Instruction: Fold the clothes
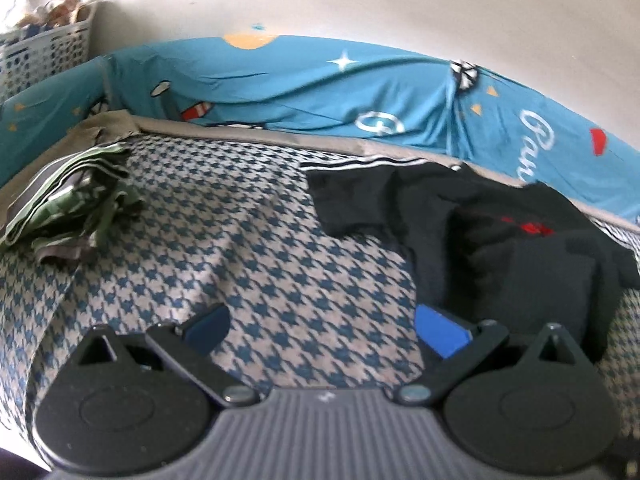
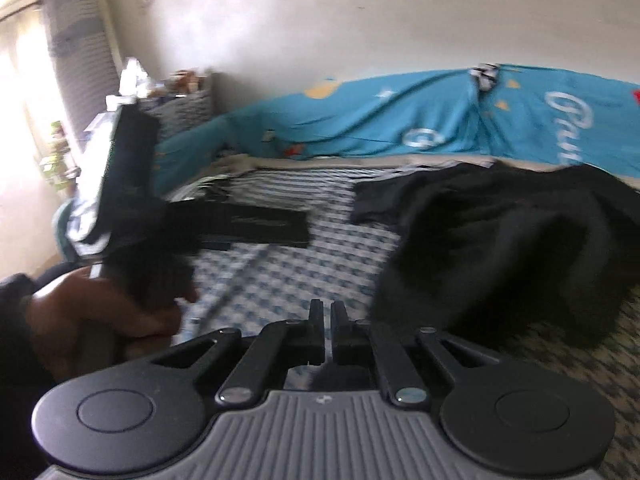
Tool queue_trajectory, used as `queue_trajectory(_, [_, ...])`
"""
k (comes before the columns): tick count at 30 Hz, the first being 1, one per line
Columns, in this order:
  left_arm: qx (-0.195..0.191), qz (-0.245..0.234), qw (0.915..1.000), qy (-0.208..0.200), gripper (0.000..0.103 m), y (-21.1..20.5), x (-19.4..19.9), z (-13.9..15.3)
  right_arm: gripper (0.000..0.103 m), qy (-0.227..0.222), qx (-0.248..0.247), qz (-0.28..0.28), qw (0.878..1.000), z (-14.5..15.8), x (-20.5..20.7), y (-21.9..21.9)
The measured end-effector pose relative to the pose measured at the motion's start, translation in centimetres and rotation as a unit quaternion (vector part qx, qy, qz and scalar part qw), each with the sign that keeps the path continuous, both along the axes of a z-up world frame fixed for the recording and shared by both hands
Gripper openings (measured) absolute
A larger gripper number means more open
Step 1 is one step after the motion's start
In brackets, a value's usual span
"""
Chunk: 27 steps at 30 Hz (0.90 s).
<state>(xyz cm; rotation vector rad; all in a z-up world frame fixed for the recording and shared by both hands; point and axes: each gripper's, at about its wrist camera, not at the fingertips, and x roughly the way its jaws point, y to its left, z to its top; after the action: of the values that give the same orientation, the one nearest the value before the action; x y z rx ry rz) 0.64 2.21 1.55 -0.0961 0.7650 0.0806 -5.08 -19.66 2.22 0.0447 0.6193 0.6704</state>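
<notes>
A heap of black clothes with a red print and white stripes lies on the right of the houndstooth bed cover. My left gripper stands open just above the cover, its blue right pad at the heap's near edge. A folded green patterned garment sits at the far left. In the right wrist view, which is blurred, the black heap fills the right side. My right gripper is shut with nothing between its fingers. The left gripper's body and the hand holding it show at left.
A blue cartoon-print sheet covers the padded edge along the white wall behind the bed. A white lattice basket full of items stands in the far left corner. A bright window with a curtain is at left.
</notes>
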Motion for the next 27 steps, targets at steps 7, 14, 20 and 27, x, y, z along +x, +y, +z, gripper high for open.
queue_trajectory(7, [-0.002, -0.007, 0.9999, 0.011, 0.103, -0.6, -0.1, -0.7, 0.038, 0.007, -0.035, -0.036, 0.999, -1.0, 0.1, -1.1])
queue_trajectory(14, [-0.007, -0.006, 0.9998, 0.016, 0.103, -0.5, 0.1, -1.0, 0.049, -0.006, -0.078, 0.003, 0.997, -2.7, -0.2, 1.1])
queue_trajectory(20, [-0.013, -0.005, 0.9996, 0.023, 0.103, -0.2, 0.4, -1.4, 0.053, -0.023, -0.117, 0.026, 0.993, -4.0, 0.0, 2.5])
queue_trajectory(27, [-0.018, -0.002, 0.9995, 0.027, 0.103, 0.1, 0.6, -1.6, 0.054, -0.04, -0.172, 0.026, 0.984, -5.9, 0.5, 3.7])
